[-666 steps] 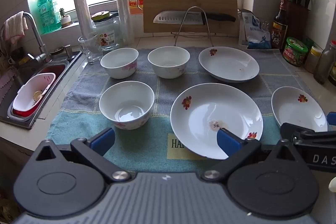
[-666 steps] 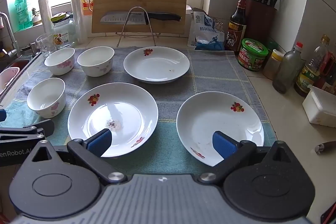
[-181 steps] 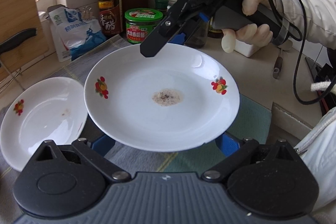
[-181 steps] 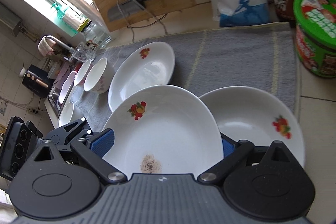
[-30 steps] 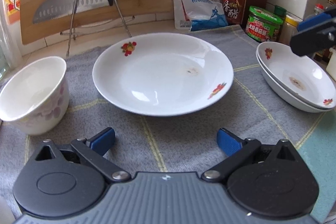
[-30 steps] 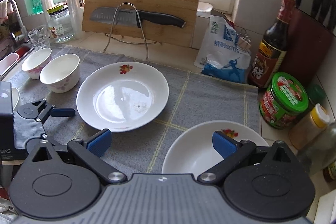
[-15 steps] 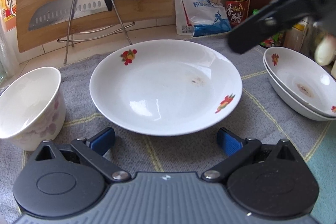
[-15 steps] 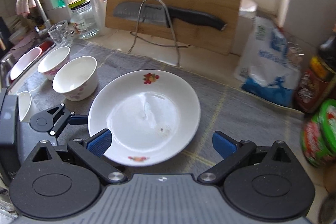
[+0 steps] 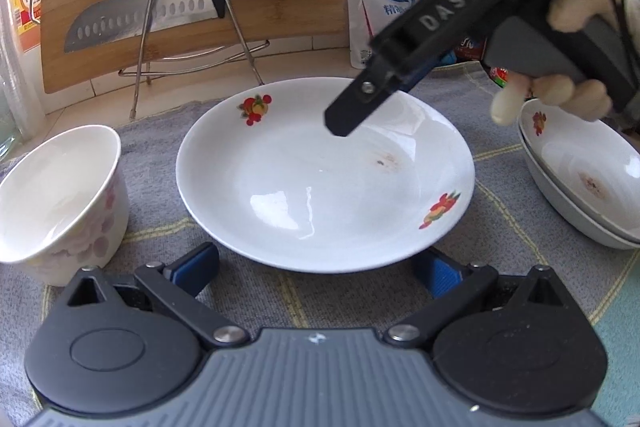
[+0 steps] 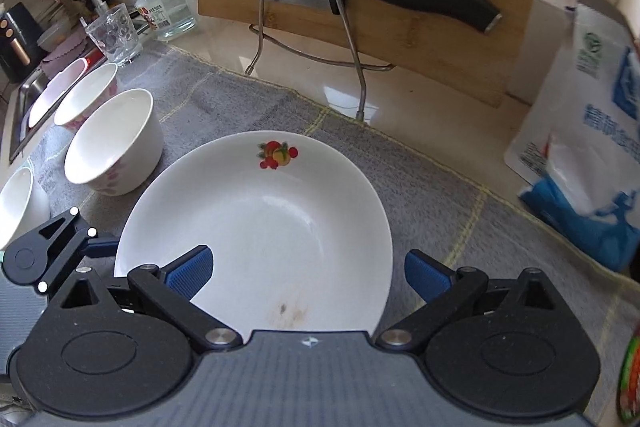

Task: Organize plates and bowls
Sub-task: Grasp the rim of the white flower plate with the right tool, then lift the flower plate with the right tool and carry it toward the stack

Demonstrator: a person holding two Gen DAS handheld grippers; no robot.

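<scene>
Two grippers, left gripper (image 9: 316, 265) and right gripper (image 10: 308, 269), hold their fingers wide around one fruit-print plate (image 9: 324, 173) lying on the gray towel (image 9: 256, 291), beside two stacked plates (image 9: 588, 183).

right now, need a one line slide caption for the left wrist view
Open left gripper flanks a white fruit-print plate on the grey towel as the right gripper reaches over its rim.

The left gripper (image 9: 316, 267) sits low and level with its jaws spread wide, while the right gripper (image 10: 308, 271), held from the right in a pale-gloved hand (image 9: 560, 91), slants downward with its jaws likewise wide apart, one black finger (image 9: 360, 103) pointing down and left.
</scene>
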